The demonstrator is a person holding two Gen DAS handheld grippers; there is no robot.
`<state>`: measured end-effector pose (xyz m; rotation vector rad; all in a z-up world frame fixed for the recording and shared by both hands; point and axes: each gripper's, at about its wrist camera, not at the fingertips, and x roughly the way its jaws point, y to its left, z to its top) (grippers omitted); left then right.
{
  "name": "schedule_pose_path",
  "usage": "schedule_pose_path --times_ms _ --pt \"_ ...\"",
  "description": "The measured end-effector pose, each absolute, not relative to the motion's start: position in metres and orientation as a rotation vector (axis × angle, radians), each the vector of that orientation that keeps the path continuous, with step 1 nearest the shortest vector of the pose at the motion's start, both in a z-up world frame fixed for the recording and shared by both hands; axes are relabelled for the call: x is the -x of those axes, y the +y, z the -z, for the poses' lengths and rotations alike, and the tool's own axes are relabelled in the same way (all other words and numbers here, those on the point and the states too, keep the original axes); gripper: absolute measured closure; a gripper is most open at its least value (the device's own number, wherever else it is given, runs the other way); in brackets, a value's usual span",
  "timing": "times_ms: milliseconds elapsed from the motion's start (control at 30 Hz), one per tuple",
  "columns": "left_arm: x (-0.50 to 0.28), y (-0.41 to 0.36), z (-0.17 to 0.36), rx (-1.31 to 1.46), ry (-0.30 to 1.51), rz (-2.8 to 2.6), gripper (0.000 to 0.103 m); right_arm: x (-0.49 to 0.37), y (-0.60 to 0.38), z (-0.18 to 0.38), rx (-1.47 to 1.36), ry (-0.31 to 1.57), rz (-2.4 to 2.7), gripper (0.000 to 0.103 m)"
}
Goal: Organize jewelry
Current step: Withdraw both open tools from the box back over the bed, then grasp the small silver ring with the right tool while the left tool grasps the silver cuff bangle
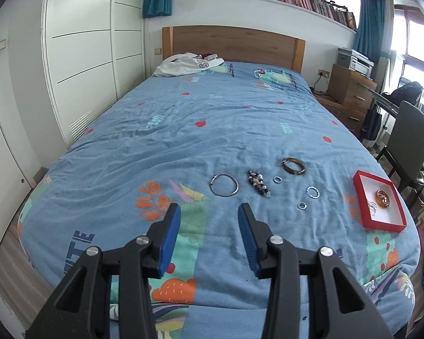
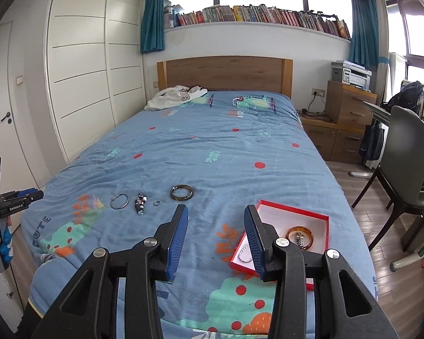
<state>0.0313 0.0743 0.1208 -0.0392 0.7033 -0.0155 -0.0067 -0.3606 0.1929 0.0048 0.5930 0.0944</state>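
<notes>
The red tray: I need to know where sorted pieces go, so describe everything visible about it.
The red tray is a shallow rectangular box with a red rim and white floor, apparently cardboard. It lies flat and open near the right edge of the blue bedspread. Inside rest an amber bangle, a small watch and a beaded bracelet. Neither claw touches it.

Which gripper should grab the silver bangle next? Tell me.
Left. The left gripper hangs open just short of the silver bangle. The right gripper sits by the red tray, farther from the bangle.

Open bedspread beyond jewelry
</notes>
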Motion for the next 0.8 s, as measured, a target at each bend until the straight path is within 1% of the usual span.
schedule_pose_path --times_ms 300,800 --pt "-0.057 0.091 -0.077 0.067 0.777 -0.043 0.063 -0.026 -0.340 -0.156 -0.068 0.653 -0.132 0.062" --pt "-0.117 0.097 -0.008 0.074 0.911 -0.087 0.063 -0.112 -0.278 -0.059 -0.115 0.839 -0.262 0.062"
